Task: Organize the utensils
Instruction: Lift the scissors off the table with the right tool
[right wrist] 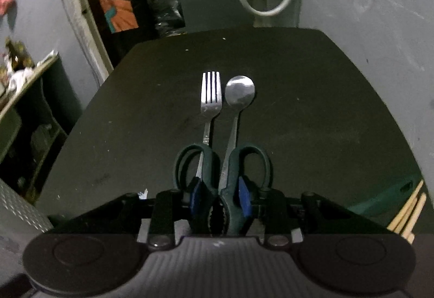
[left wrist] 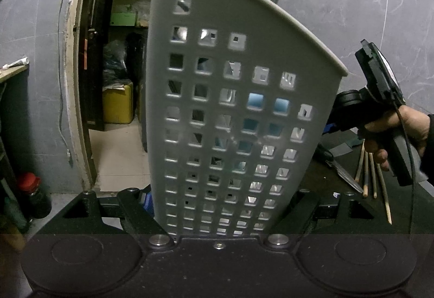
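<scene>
Two grippers, both loaded. Left gripper (left wrist: 217, 216) has its jaws clamped on the base of a white perforated utensil basket (left wrist: 217, 108), held upright and tipped a little — light plastic, stiff enough, but the thin walls will flex, so I'd keep the hold low near the bottom. Right gripper (right wrist: 219, 197) has jaws closed narrow on dark-handled scissors (right wrist: 222, 176), blue pads (right wrist: 245, 199) pressing the shanks just below the finger loops, loops pointing away from the camera; blades not in view. Rigid metal, fairly heavy for the grip, smooth handles — could pivot if squeezed off-centre. Fork (right wrist: 211, 97) and spoon (right wrist: 238, 97) lie side by side on the dark bench (right wrist: 325, 108) just past the loops. Chopsticks (left wrist: 374, 176) and a knife (left wrist: 344, 176) sit on the bench beside the person's hand (left wrist: 398, 129).
</scene>
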A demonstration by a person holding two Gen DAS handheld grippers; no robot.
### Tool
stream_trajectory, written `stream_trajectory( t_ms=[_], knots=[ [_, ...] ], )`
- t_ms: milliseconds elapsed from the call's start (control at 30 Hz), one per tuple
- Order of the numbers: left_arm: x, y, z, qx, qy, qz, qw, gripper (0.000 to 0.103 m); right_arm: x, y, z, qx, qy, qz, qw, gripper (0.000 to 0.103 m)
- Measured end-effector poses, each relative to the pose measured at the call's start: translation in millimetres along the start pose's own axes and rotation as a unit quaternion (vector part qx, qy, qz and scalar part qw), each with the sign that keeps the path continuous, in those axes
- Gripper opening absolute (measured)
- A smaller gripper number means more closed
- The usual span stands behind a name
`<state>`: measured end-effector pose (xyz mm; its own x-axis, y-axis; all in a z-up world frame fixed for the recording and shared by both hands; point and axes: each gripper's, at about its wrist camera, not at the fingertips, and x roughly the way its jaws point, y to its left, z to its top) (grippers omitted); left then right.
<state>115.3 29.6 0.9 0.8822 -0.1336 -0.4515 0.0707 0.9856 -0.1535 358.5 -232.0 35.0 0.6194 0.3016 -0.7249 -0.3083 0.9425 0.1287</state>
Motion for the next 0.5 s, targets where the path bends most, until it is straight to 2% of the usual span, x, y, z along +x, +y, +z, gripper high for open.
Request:
stream_trajectory(
  t_ms=[133, 267, 333, 500],
  knots=[
    [0, -1, 0, 0.001, 0.000, 0.000, 1.0000, 0.080, 4, 4, 5, -0.015, -0.008, -0.008, 1.000, 0.046],
    [0, 0, 0, 0.000, -0.001, 0.000, 1.0000, 0.080, 17, 5, 9, -0.016, -0.022, -0.008, 1.000, 0.047],
    [0, 0, 0, 0.000, -0.001, -0.001, 1.0000, 0.081, 21, 3, 8, -0.015, -0.032, -0.008, 0.999, 0.038],
    [-1, 2, 0, -0.002, -0.002, -0.003, 1.0000, 0.080, 23, 5, 5, -0.022, -0.047, -0.008, 0.999, 0.032]
  ],
)
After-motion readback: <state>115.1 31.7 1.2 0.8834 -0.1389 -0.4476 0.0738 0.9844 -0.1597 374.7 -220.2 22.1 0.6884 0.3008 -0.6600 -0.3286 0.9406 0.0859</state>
